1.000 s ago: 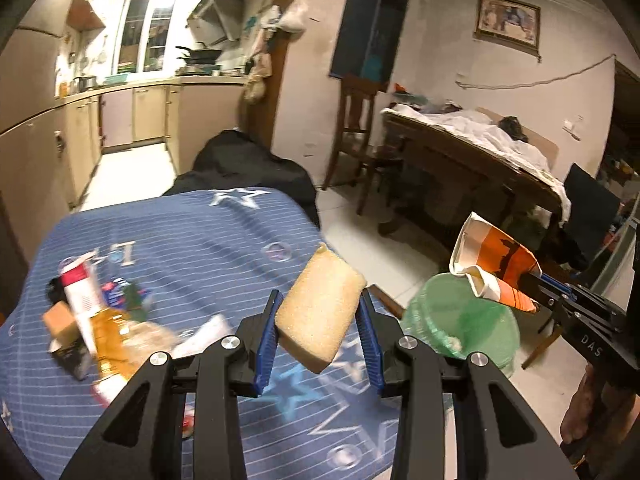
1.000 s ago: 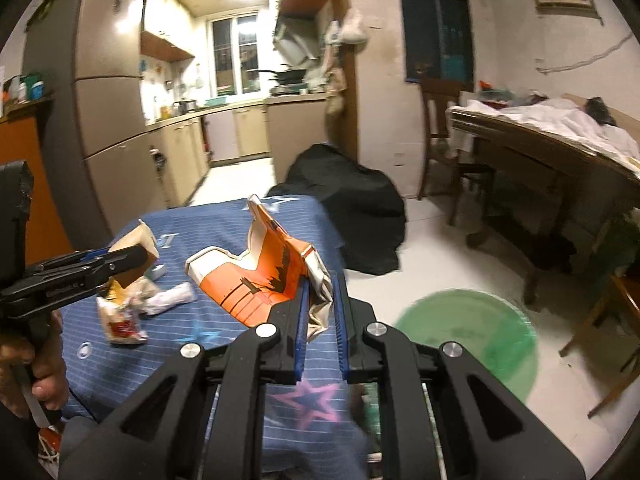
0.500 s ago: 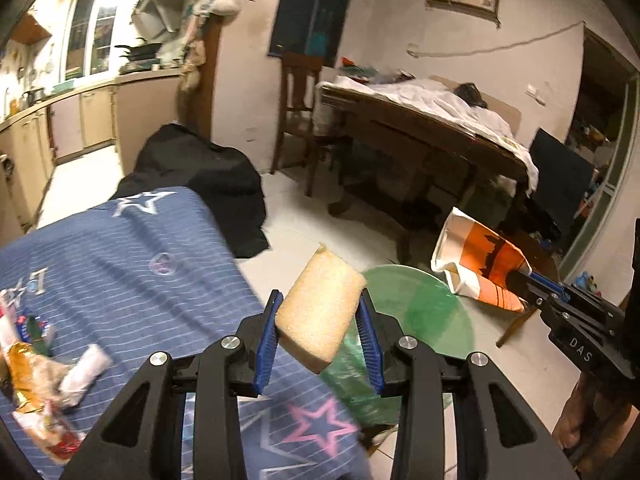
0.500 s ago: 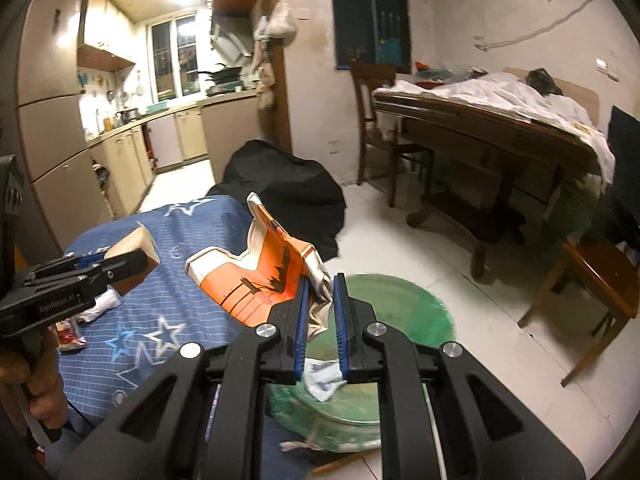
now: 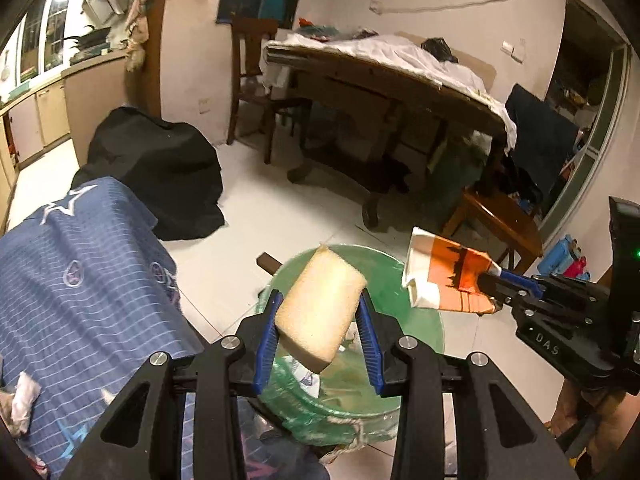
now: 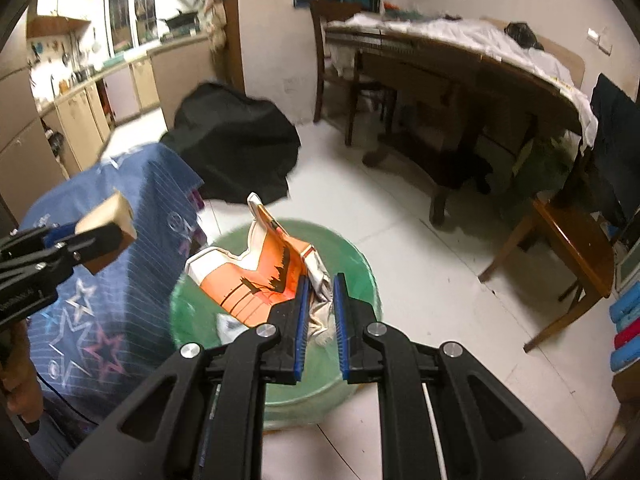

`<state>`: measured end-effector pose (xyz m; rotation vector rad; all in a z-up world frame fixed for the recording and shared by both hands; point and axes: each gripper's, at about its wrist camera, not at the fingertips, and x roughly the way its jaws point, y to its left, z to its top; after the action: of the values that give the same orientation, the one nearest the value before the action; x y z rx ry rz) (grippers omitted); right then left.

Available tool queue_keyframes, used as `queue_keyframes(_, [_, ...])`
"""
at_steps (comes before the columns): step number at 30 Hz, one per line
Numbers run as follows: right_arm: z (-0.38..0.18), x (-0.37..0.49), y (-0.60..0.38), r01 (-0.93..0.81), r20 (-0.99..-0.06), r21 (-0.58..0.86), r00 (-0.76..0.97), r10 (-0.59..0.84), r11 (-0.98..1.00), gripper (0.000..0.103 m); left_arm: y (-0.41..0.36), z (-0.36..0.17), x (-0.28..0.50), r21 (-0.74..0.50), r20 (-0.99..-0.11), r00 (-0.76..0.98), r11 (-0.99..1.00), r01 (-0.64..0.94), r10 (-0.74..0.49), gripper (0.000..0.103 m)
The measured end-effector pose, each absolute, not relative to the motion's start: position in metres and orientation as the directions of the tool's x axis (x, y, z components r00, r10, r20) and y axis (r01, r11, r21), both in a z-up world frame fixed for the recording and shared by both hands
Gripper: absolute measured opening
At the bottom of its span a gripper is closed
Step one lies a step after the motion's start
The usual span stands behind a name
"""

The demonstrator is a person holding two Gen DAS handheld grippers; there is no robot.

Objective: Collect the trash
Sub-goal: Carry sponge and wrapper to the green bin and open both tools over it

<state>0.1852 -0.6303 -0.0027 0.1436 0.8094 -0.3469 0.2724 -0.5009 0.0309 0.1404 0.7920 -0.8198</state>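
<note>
A: Where's the trash?

B: The left gripper [image 5: 320,322] is clamped on a pale yellow foam sponge block [image 5: 320,306]; the right gripper [image 6: 319,312] is pinched together on a crumpled orange-and-white paper carton [image 6: 260,280]. Both hang over the round green-lined bin [image 5: 416,284], carton at the sponge's three o'clock.

A: Handling?

B: Both probably light; the sponge squashy, best held across its flat faces, the carton flimsy, held by its creased edge.

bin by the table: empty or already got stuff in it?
Not empty. The green-lined bin shows white scraps at its bottom, below the held sponge. How full, cannot tell.
</note>
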Motion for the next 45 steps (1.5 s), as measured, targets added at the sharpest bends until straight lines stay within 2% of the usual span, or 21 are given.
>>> queue_keyframes(16, [-0.04,0.21,-0.656,0.328,-0.848,-0.097,0.468,-0.25,0.94,0.011,-0.545,-0.033,0.312,-0.25,-0.761,0.28,0.662,0.706,-0.585,0.038])
queue_keyframes(35, [-0.055,0.22,-0.661,0.317,-0.871,-0.104,0.429,-0.241,0.943,0.012,-0.556,-0.057,0.328,-0.29,-0.766,0.253,0.669,0.684,-0.591,0.039])
queue_keyframes(41, [-0.057,0.224,-0.662,0.322,-0.869,-0.099,0.434,-0.239,0.942,0.012,-0.556,-0.061,0.329,-0.29,-0.774,0.247,0.673,0.68,-0.583,0.044])
queue_keyframes(42, [-0.059,0.224,-0.662,0.322,-0.868,-0.096,0.435,-0.237,0.942,0.012,-0.556,-0.061,0.33,-0.289,-0.775,0.249,0.676,0.678,-0.581,0.049])
queue_keyframes(45, [-0.06,0.223,-0.663,0.327,-0.865,-0.091,0.442,-0.237,0.941,0.022,-0.556,-0.061,0.331,-0.283,-0.775,0.255,0.678,0.678,-0.578,0.055])
